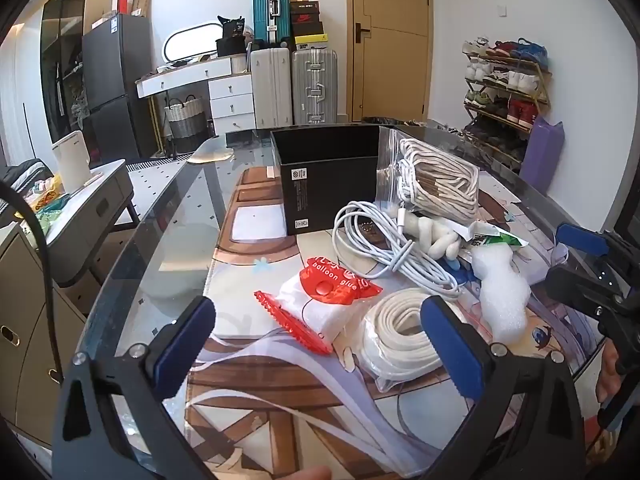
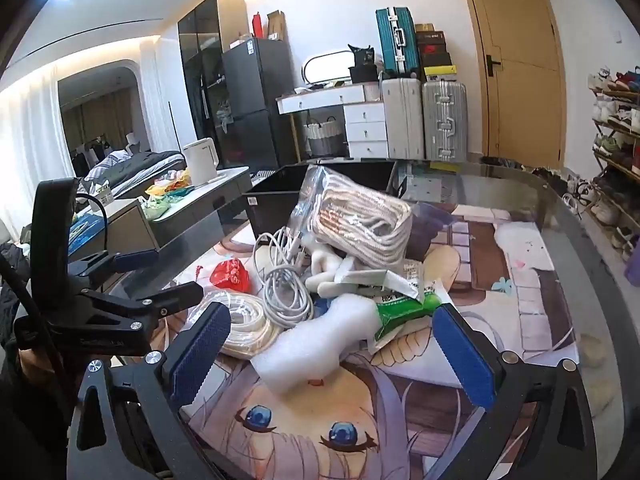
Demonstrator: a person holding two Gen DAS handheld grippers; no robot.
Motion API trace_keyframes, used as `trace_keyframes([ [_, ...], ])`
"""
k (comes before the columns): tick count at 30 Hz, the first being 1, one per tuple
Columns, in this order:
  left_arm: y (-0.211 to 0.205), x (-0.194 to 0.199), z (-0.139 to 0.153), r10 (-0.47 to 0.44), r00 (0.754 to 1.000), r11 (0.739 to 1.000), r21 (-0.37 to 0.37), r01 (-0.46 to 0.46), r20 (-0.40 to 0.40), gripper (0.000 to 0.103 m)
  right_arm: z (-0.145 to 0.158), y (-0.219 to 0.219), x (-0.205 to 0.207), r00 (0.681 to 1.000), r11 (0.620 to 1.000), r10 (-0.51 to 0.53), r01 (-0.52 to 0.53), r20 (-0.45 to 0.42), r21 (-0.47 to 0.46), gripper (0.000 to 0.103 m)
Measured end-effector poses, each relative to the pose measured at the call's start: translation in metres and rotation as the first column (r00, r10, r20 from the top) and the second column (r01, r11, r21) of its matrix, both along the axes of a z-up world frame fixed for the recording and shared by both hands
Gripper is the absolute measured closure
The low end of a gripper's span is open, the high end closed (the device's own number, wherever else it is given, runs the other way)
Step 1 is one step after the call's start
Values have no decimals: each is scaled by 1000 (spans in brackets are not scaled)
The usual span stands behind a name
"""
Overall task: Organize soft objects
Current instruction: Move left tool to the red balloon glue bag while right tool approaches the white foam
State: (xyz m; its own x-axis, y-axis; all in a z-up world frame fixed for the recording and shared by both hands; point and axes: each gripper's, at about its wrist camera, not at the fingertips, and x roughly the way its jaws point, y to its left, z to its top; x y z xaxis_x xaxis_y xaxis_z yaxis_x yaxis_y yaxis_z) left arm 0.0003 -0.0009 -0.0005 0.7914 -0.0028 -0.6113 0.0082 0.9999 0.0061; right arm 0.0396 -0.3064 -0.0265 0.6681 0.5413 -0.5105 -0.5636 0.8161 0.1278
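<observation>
A pile of soft things lies on the glass table before an open black box point(image 1: 326, 176), which also shows in the right wrist view point(image 2: 280, 200). It holds a bagged rope bundle point(image 1: 440, 178), a white cable coil point(image 1: 380, 248), a red-and-white balloon glue packet point(image 1: 320, 300), a bagged coil of white strap point(image 1: 404, 336), white foam point(image 1: 502, 296) and a green packet point(image 2: 408, 308). My left gripper point(image 1: 320, 344) is open and empty, hovering over the strap and packet. My right gripper point(image 2: 332, 352) is open and empty around the foam point(image 2: 320, 348).
The table carries a printed anime mat point(image 2: 500, 280) under glass. A side cabinet with a white kettle point(image 1: 72, 164) stands left. Suitcases point(image 1: 314, 84), a door and a shoe rack point(image 1: 504, 92) line the far wall.
</observation>
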Motion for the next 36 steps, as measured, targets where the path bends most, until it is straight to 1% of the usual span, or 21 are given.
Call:
trace_keyframes([
  [1, 1, 0, 0, 1, 1000, 1000, -16, -1, 1, 0, -1, 1, 1, 1000, 1000, -2, 2, -7, -3, 1],
  [2, 1, 0, 0, 0, 1000, 1000, -15, 0, 1, 0, 0, 0, 1, 1000, 1000, 4, -5, 4, 23, 1],
  [6, 2, 2, -1, 0, 1000, 1000, -25, 0, 0, 0, -1, 4, 1, 1000, 999, 15, -16, 2, 32, 1],
  [7, 3, 2, -1, -2, 1000, 1000, -29, 2, 0, 0, 2, 2, -6, 1000, 999, 18, -19, 6, 31, 1],
  [9, 7, 1, 3, 7, 1000, 1000, -18, -7, -2, 0, 4, 0, -6, 1000, 999, 19, -19, 3, 28, 1],
  [14, 11, 7, 2, 5, 1000, 1000, -21, -5, 1, 0, 3, 4, -3, 999, 999, 32, -32, -2, 21, 1],
  [22, 4, 5, 3, 9, 1000, 1000, -9, -9, 16, 0, 4, 8, -8, 999, 999, 34, -34, 17, 3, 1],
  [36, 5, 5, 4, 4, 1000, 1000, -17, -3, 29, 0, 7, 8, -9, 999, 999, 34, -34, 22, 0, 1],
])
